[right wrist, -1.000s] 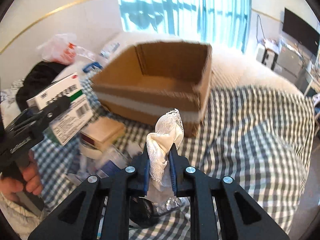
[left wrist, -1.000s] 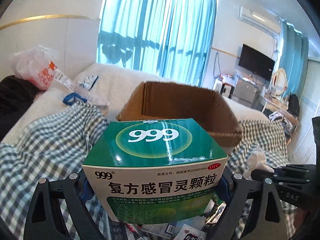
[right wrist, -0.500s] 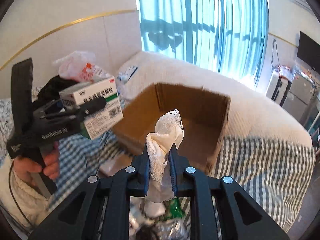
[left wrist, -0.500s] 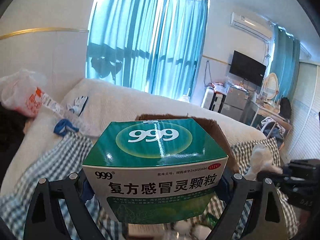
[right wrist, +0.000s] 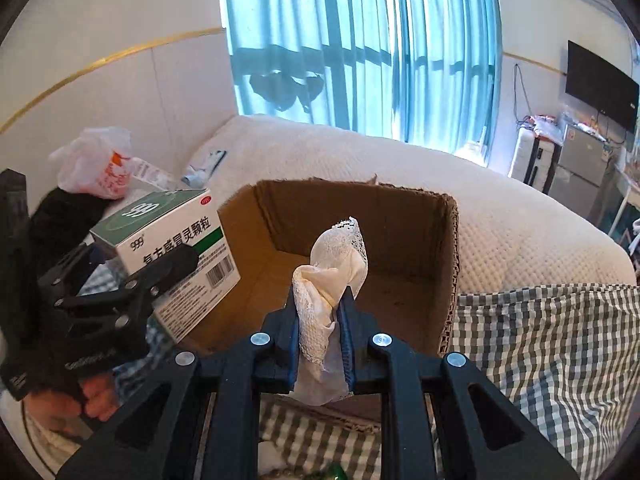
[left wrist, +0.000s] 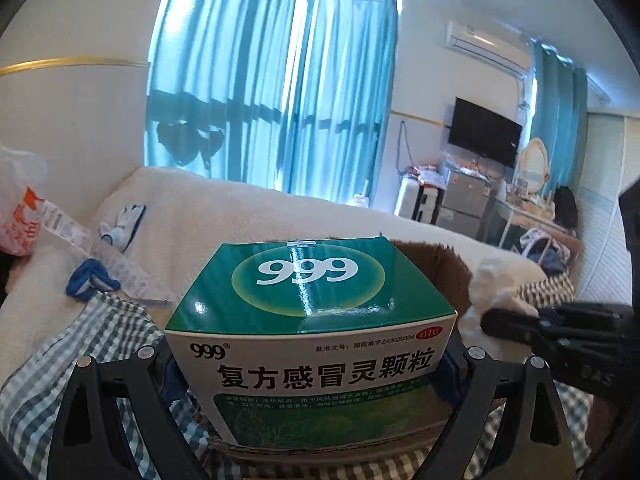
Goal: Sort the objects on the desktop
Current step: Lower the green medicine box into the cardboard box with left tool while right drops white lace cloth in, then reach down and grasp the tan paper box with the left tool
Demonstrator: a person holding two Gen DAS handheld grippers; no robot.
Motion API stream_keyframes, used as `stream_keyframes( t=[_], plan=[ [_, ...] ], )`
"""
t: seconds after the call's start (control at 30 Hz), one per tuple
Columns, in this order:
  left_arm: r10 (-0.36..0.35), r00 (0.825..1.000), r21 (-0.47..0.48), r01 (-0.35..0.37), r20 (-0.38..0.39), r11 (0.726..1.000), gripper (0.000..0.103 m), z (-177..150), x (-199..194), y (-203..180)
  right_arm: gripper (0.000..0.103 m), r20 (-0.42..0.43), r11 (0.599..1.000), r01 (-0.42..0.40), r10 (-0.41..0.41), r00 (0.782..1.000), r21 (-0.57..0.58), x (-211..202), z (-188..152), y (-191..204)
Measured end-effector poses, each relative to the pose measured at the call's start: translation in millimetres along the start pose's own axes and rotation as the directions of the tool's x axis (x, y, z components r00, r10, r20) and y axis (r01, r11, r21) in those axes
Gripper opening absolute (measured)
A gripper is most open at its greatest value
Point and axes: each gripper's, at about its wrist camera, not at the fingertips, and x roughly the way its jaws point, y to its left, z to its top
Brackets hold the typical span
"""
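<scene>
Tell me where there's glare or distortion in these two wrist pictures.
Left wrist view: a bright streak of glare runs down the medicine box top; the fisheye bends the curtains. Right wrist view: the backlit window looks washed out, the wall's gold trim curves, corners go dark.

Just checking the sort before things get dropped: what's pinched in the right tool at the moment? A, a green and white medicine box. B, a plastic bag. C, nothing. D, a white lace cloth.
D: the right tool is clamped on the white lace cloth, in front of the cardboard box.
</scene>
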Motion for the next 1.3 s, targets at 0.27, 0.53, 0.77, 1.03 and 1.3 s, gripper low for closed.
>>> stream_keyframes(
  t=[0.27, 0.53, 0.77, 1.03, 1.3],
  plan=[
    [-0.015, 0.997, -0.009, 0.015, -0.069, 1.0, 0.097, -13.9, 18.0, 1.1, 0.068, -0.005, 0.999, 0.032, -0.032, 0.999, 0.04, 3.8, -8.0, -7.5],
    [0.023, 0.995, -0.002, -0.023, -0.1, 1.0, 0.103, -15.2, 5.6, -3.7, 0.079, 0.041, 0.989, 0.093, -0.098, 0.994, 0.112, -30.6, -12.4, -25.5],
    [0.042, 0.992, -0.089, -0.053, -0.123, 0.995, 0.103, -4.8, -39.0, 14.1, 0.079, 0.047, 0.99, 0.068, -0.074, 0.996, 0.127, -70.4, -17.0, -22.1],
    [0.09, 0.984, -0.255, -0.127, -0.153, 0.959, 0.103, -32.2, -101.6, 32.3, 0.079, 0.036, 0.997, -0.016, 0.013, 0.999, 0.075, -93.0, -31.5, 8.9],
    [0.177, 0.967, -0.253, -0.22, -0.184, 0.942, 0.103, -59.7, -144.8, 30.9, 0.079, -0.047, 0.997, -0.056, 0.059, 0.997, 0.047, -98.5, -72.1, 40.1]
  ],
)
